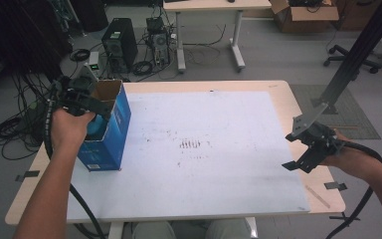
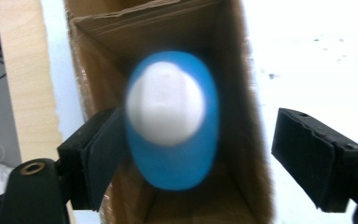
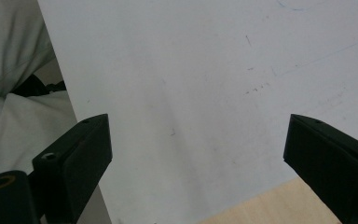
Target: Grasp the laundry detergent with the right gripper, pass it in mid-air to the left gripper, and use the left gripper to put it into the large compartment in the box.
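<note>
Blue bottle [image 2: 175, 140], white-capped, standing inside the open carton [image 1: 110, 130] at the table's left edge, long axis pointing at the left gripper [image 2: 193, 154]. That gripper: jaws wide, straddling the bottle, one pad touching it, not yet clamped. Right gripper [image 1: 312, 147]: spread wide, empty, over the right edge.

box [image 1: 110, 130]: under the left gripper [image 1: 87, 102], near the sheet's left edge
bottle [image 2: 172, 121]: inside the box, between the left gripper's jaws
sheet [image 1: 204, 149]: on the table [image 1: 283, 94], beneath the right gripper [image 1: 308, 144]
right gripper: above the sheet's right edge, well apart from the box
</note>
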### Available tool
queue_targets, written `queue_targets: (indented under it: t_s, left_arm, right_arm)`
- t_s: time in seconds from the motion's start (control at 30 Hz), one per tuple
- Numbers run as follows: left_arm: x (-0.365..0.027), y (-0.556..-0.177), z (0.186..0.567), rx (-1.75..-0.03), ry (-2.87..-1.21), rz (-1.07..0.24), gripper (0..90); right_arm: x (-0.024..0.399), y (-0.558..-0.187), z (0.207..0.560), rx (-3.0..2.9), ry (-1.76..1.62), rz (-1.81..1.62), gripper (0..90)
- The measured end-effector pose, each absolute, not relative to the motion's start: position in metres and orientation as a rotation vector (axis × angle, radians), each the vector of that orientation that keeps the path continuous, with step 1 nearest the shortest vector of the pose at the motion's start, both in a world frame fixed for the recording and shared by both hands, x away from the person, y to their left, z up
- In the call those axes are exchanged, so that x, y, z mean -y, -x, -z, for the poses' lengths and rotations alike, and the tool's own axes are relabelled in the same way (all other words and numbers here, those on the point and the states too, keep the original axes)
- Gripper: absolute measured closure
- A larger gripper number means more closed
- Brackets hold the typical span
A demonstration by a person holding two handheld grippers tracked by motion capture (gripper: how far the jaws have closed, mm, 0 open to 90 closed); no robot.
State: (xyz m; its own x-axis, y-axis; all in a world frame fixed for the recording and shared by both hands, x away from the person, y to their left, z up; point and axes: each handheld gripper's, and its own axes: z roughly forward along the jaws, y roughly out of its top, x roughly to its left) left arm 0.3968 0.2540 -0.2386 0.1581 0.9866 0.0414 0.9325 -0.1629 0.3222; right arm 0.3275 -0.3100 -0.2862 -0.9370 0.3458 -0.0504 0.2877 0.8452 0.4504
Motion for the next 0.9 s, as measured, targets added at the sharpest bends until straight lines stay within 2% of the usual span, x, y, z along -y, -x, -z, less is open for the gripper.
queue_targets:
  t_s: [0.47, 0.9]
  left_arm:
    - [-0.234, -0.382, 0.199, -1.803, -2.236, -0.42, 12.7]
    - [-0.214, -0.37, 0.183, -1.687, -2.286, -0.382, 11.5]
  right_arm:
    - [0.309, -0.32, 0.278, -2.876, -0.481, -0.692, 7.4]
    - [0.312, -0.315, 0.275, -2.868, -0.481, -0.698, 7.3]
